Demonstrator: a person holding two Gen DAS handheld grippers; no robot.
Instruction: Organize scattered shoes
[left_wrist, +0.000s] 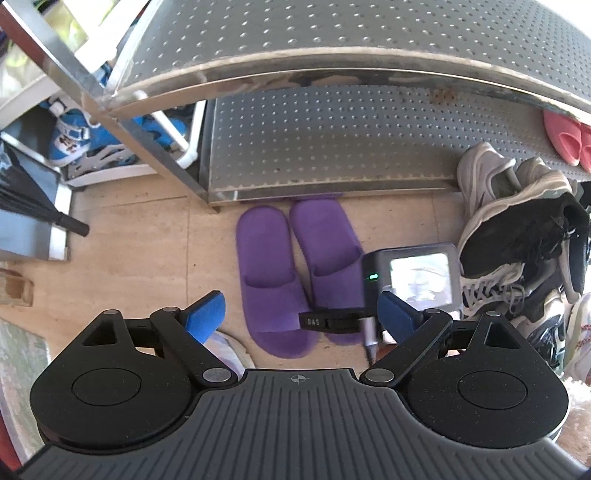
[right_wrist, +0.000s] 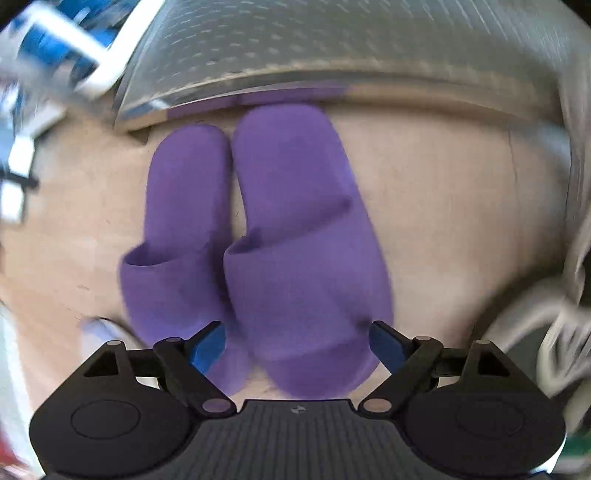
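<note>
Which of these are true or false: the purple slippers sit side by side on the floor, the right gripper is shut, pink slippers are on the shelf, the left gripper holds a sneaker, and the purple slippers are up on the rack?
1. The purple slippers lie side by side on the floor. True.
2. The right gripper is shut. False: its jaws stand open, over the toe of one slipper.
3. Pink slippers sit on the lower shelf. True.
4. The left gripper holds a sneaker. False: it is open and holds nothing; the sneakers are piled off to the side.
5. The purple slippers are on the rack. False: they lie on the floor in front of it.
</note>
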